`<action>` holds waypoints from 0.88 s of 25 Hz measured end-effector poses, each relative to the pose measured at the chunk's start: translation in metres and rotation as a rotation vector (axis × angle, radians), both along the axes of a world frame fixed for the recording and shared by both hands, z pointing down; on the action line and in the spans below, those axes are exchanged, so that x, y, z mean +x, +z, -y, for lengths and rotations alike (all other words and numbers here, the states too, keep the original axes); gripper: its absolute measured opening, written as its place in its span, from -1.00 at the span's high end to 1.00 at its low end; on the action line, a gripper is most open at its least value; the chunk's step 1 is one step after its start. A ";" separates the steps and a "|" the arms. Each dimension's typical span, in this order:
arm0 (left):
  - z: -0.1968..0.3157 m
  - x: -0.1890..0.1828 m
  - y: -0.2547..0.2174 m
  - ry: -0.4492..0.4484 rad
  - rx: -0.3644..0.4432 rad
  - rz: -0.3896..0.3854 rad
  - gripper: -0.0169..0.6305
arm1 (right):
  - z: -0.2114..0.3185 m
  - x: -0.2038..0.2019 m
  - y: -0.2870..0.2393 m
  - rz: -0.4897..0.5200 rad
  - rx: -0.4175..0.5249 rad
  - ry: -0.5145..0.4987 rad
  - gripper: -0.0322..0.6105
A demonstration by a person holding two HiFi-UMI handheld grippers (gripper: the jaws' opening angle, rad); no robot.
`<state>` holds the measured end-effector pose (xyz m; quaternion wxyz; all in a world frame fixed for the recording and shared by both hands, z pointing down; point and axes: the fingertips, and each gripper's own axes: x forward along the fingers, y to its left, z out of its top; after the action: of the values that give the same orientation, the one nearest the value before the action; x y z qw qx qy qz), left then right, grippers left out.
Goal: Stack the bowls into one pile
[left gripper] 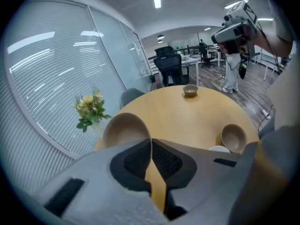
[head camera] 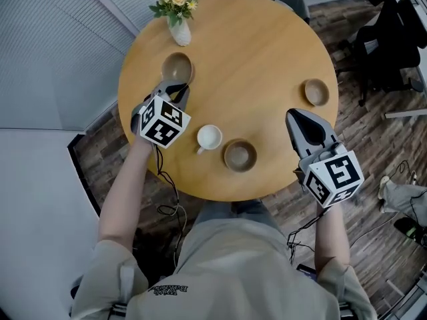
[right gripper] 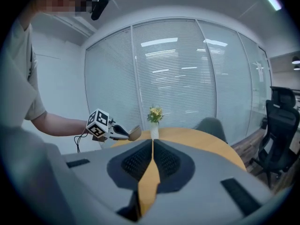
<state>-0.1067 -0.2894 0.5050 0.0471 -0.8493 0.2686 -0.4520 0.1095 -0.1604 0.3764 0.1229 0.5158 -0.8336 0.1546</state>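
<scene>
Three tan bowls are in view on or over the round wooden table [head camera: 267, 52]. My left gripper [head camera: 178, 87] is shut on the near rim of one bowl [head camera: 177, 67] and holds it tilted above the table's left side; in the left gripper view this bowl [left gripper: 124, 128] sits just left of the closed jaws [left gripper: 151, 142]. A second bowl [head camera: 240, 155] stands near the front edge, and the third bowl [head camera: 316, 92] is at the right. My right gripper [head camera: 295, 115] hovers shut and empty over the table's right front edge. The right gripper view shows the lifted bowl [right gripper: 135, 133].
A white cup [head camera: 209, 137] stands between the left gripper and the front bowl. A white vase of flowers [head camera: 177, 20] is at the table's far left edge. Black office chairs [head camera: 387, 39] stand beyond the table on the wood floor.
</scene>
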 end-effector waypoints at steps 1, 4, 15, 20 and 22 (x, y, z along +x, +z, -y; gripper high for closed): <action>-0.004 0.000 -0.013 -0.007 0.012 -0.017 0.87 | -0.002 -0.001 -0.004 0.002 0.008 -0.003 0.80; -0.018 0.002 -0.050 -0.012 0.049 -0.051 0.86 | -0.007 -0.005 -0.020 0.012 0.037 -0.014 0.80; -0.088 0.017 -0.163 0.017 0.281 -0.134 0.86 | -0.026 -0.018 -0.101 0.073 0.187 -0.062 0.80; -0.119 0.018 -0.192 0.002 0.312 -0.196 0.86 | -0.035 -0.018 -0.121 0.091 0.226 -0.075 0.80; -0.129 0.013 -0.202 -0.013 0.323 -0.209 0.86 | -0.043 -0.019 -0.127 0.104 0.232 -0.086 0.80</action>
<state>-0.0934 -0.1603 0.3030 0.1517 -0.8712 0.3466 -0.3128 0.0907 -0.1177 0.2495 0.0255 0.4816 -0.8725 0.0783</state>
